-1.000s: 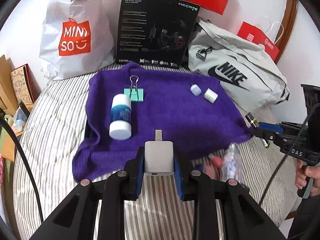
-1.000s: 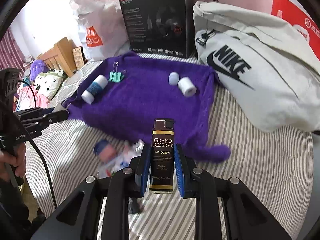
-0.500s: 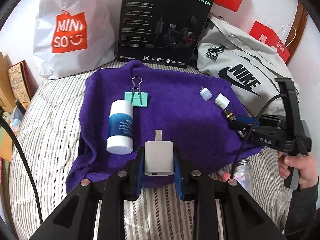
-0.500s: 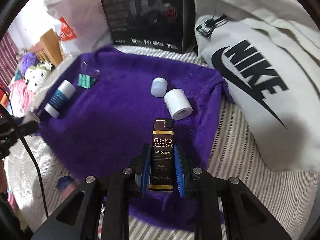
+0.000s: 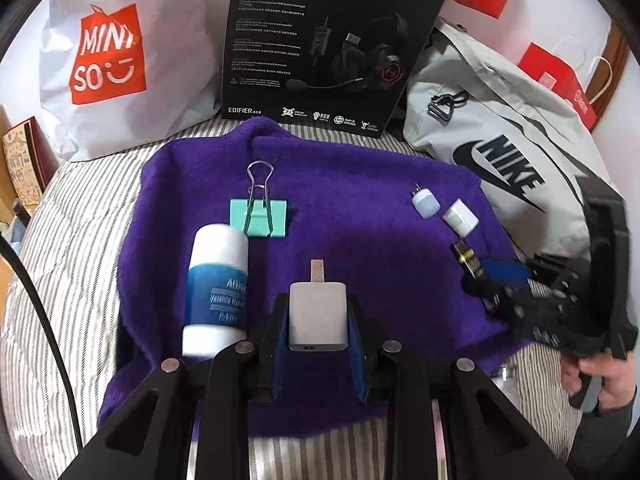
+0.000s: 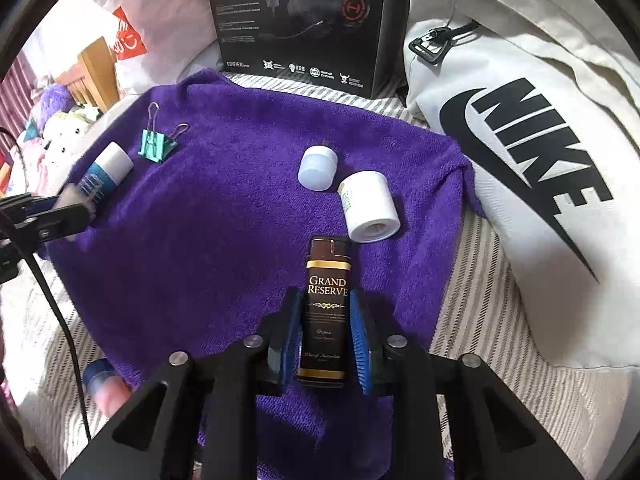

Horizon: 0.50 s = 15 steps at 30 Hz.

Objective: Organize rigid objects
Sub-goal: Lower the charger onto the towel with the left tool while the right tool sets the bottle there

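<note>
My left gripper (image 5: 318, 320) is shut on a grey USB charger (image 5: 318, 318), held low over the purple towel (image 5: 360, 208) beside a white and blue tube (image 5: 216, 292). My right gripper (image 6: 325, 328) is shut on a brown Grand Reserve lighter (image 6: 326, 308), over the towel's near right part (image 6: 220, 240). On the towel lie a teal binder clip (image 5: 259, 216), a small pale blue plug (image 5: 425, 203) and a white roll (image 5: 460, 217). The roll (image 6: 370, 206) and plug (image 6: 318, 168) lie just beyond the lighter. The right gripper also shows in the left wrist view (image 5: 476, 272).
A black headset box (image 5: 332, 44), a Miniso bag (image 5: 116, 60) and a grey Nike bag (image 5: 500, 148) stand at the back. A small bottle (image 6: 102, 384) lies on the striped bedding (image 5: 72, 260) off the towel's near edge. Red bags stand at the far right.
Both grippers have moved forward over the towel with their objects still held. The right gripper has come lower and closer to the white roll.
</note>
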Motion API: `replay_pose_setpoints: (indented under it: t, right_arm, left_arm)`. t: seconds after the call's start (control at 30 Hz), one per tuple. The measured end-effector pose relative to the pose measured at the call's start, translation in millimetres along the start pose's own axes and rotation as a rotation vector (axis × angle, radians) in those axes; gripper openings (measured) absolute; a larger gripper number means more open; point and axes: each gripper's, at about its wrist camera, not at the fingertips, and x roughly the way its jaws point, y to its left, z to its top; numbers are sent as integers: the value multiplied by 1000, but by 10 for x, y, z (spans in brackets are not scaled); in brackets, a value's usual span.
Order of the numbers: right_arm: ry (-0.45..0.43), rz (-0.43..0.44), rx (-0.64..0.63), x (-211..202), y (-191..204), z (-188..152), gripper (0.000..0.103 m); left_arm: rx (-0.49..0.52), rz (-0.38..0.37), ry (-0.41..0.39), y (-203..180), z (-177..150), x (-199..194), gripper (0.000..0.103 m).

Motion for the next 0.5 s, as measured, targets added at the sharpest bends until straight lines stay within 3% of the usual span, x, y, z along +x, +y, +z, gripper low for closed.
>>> replay_pose_setpoints:
  t: [0.13, 0.3, 0.5]
  right_arm:
    - [-7, 11, -6, -89, 21, -32, 52]
    - [-32, 0, 3, -314, 27, -141, 61]
    - [-114, 68, 99, -741, -71, -409, 61]
  left_arm:
    - [-6, 21, 0, 4, 92, 155, 25]
    - [2, 55, 24, -2, 172, 359, 25]
    - [44, 132, 26, -60, 182, 447, 25]
